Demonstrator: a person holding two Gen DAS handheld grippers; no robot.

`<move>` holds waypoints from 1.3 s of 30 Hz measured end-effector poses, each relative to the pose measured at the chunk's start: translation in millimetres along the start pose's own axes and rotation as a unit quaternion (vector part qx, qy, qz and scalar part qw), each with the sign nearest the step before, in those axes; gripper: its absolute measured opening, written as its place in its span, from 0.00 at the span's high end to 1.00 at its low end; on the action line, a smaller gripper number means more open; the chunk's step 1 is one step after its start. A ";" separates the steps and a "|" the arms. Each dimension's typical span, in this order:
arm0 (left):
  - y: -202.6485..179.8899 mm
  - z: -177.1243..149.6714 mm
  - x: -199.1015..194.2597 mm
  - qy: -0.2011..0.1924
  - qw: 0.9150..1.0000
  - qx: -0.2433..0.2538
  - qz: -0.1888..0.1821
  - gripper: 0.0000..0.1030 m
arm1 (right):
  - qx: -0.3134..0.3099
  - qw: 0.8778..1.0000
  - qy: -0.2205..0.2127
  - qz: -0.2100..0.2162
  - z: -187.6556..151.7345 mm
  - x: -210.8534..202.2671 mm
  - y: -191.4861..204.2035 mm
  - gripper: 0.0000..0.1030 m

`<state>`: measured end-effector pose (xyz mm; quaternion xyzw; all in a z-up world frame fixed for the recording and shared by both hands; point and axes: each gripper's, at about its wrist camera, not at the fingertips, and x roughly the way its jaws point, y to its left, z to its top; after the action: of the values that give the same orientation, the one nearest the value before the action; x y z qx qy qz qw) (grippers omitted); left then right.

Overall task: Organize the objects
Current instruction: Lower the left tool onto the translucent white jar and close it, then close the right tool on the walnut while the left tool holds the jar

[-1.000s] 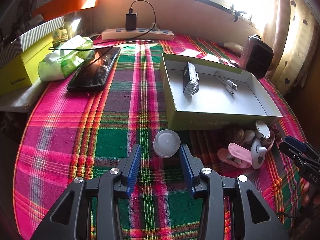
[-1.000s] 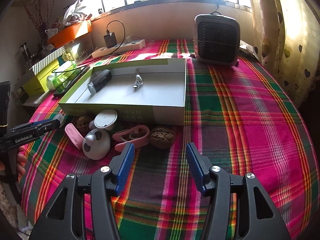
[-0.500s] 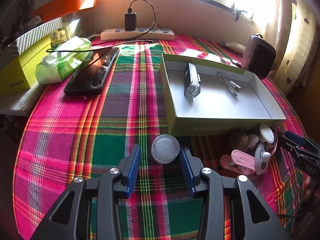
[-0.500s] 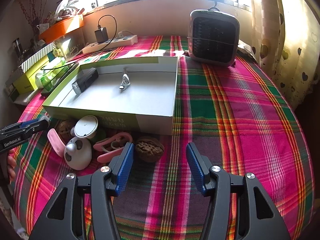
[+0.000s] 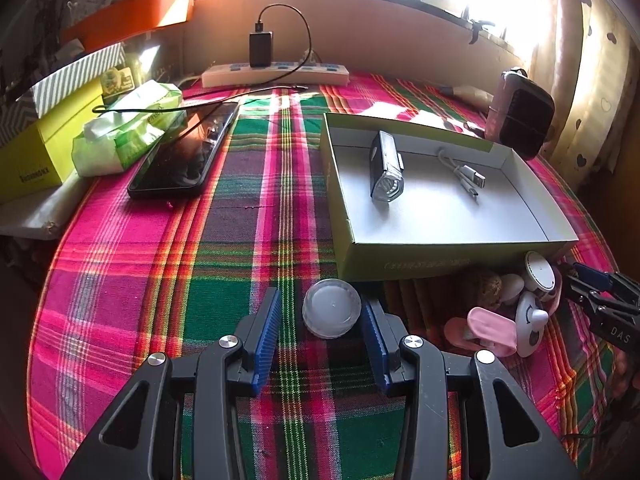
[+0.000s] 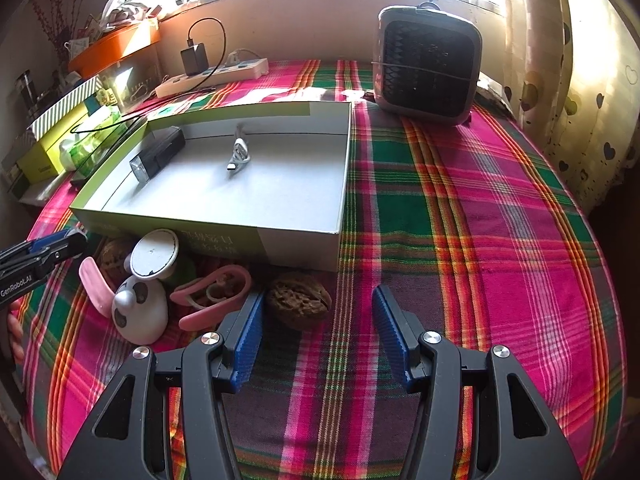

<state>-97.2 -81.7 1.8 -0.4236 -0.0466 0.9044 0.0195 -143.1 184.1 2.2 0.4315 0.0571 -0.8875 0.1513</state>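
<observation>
Just in front of the green box (image 5: 448, 266), a small round lid (image 5: 331, 307) sits between the left gripper's (image 5: 320, 320) spread, empty jaws; probably light, slick plastic, best pinched across its rim.

White round lid (image 5: 331, 308) — flat beside box (image 5: 420, 266)

Left gripper (image 5: 320, 332) tilted down toward the table, black arms with blue ribbed fingers (image 5: 266, 328) spread apart; both fingertips clear of contact on the inner faces, as far as can be seen; right gripper (image 6: 318, 332) tilted down likewise, fingers (image 6: 248, 340) spread wide, nothing pressed between them; edge of a hand (image 6: 14, 336) visible behind the left gripper in the right wrist view.
</observation>
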 end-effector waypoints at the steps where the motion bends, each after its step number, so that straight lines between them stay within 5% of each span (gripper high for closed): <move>1: -0.2 -0.1 0.1 0.000 1.000 0.000 0.000 0.63 | -0.001 1.000 0.000 0.001 0.0 0.0 0.4 0.47; 11: -1.6 -0.3 0.7 0.000 1.000 0.005 0.006 0.64 | -0.008 1.000 -0.001 0.000 0.1 -0.6 1.7 0.57; 15: -1.7 -0.9 0.6 0.000 1.000 0.007 0.013 0.68 | -0.008 1.000 -0.003 0.002 0.1 -1.1 1.6 0.68; 20: 1.3 -1.2 0.3 -0.001 1.000 0.005 0.020 0.75 | -0.007 1.000 -0.003 0.003 0.0 -1.1 1.5 0.68; 39: 0.4 -1.3 0.6 -0.001 1.000 0.008 0.023 0.75 | -0.008 1.000 -0.003 0.003 0.1 -1.0 1.8 0.68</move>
<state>-96.6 -82.0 0.5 -0.4236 -0.0298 0.9053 0.0015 -142.0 182.6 3.1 0.4276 0.0626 -0.8880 0.1571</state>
